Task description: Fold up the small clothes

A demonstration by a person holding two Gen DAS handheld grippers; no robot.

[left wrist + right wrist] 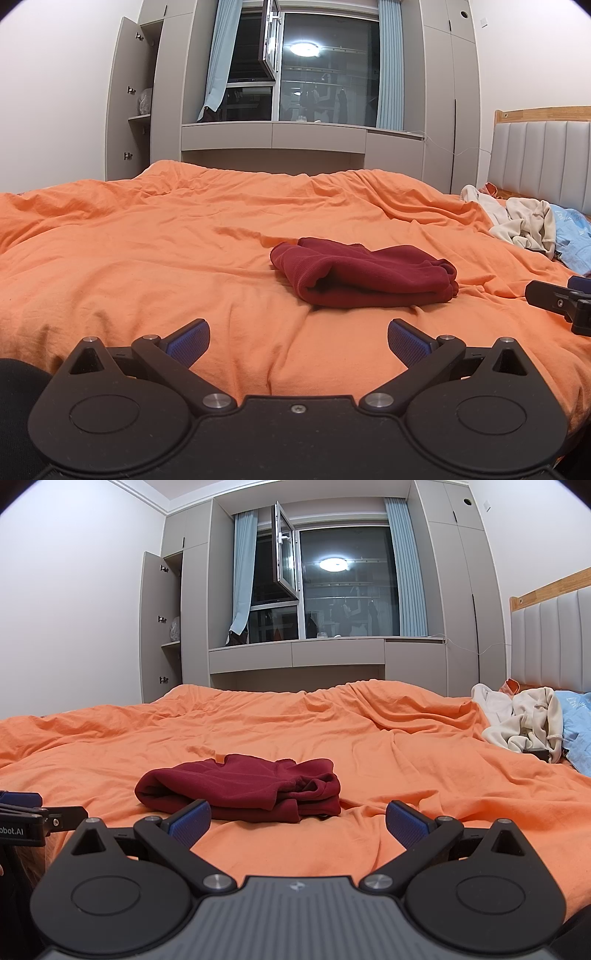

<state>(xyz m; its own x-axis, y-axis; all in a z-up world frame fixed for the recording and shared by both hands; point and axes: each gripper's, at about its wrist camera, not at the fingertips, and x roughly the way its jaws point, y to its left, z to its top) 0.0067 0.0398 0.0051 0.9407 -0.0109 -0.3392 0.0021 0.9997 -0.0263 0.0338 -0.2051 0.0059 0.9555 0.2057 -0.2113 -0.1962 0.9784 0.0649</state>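
Note:
A dark red garment (364, 275) lies folded in a thick bundle on the orange duvet (147, 251); the right wrist view shows the same garment (240, 786) left of centre. My left gripper (298, 341) stands open just short of it, nothing between its blue pads. My right gripper (298, 821) is open too, and its left pad overlaps the garment's near edge in the picture. Part of the right gripper (561, 301) shows at the right edge of the left wrist view. Part of the left gripper (29, 818) shows at the left edge of the right wrist view.
A heap of cream clothes (524, 221) and a light blue garment (574, 236) lie at the right by the padded headboard (543, 162). Beyond the bed stand grey wardrobes (136, 99) with one door open, and a window (325, 70).

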